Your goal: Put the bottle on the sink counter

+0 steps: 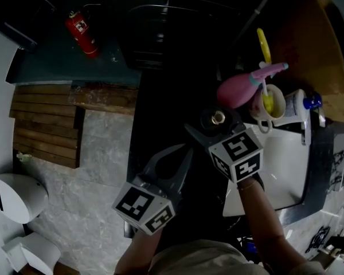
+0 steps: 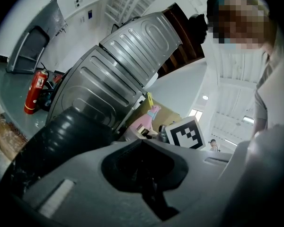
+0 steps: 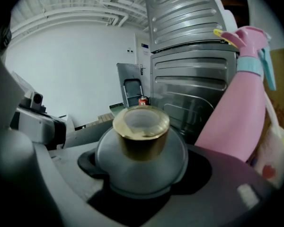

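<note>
A small round grey bottle with a gold cap (image 3: 141,131) sits between the jaws of my right gripper (image 3: 142,171), which is shut on its body. From the head view, the bottle (image 1: 218,118) is held in the air just left of the white sink basin (image 1: 284,171), with the right gripper (image 1: 212,132) under its marker cube. My left gripper (image 1: 180,153) hangs lower left of it. Its jaws meet with nothing between them (image 2: 146,174).
A pink spray bottle (image 1: 241,87) (image 3: 236,103) and a mug (image 1: 270,103) with yellow items stand close behind the held bottle. A white container with a blue cap (image 1: 303,104) lies by the basin. A ribbed metal appliance (image 3: 189,46) and a red fire extinguisher (image 1: 82,33) are beyond.
</note>
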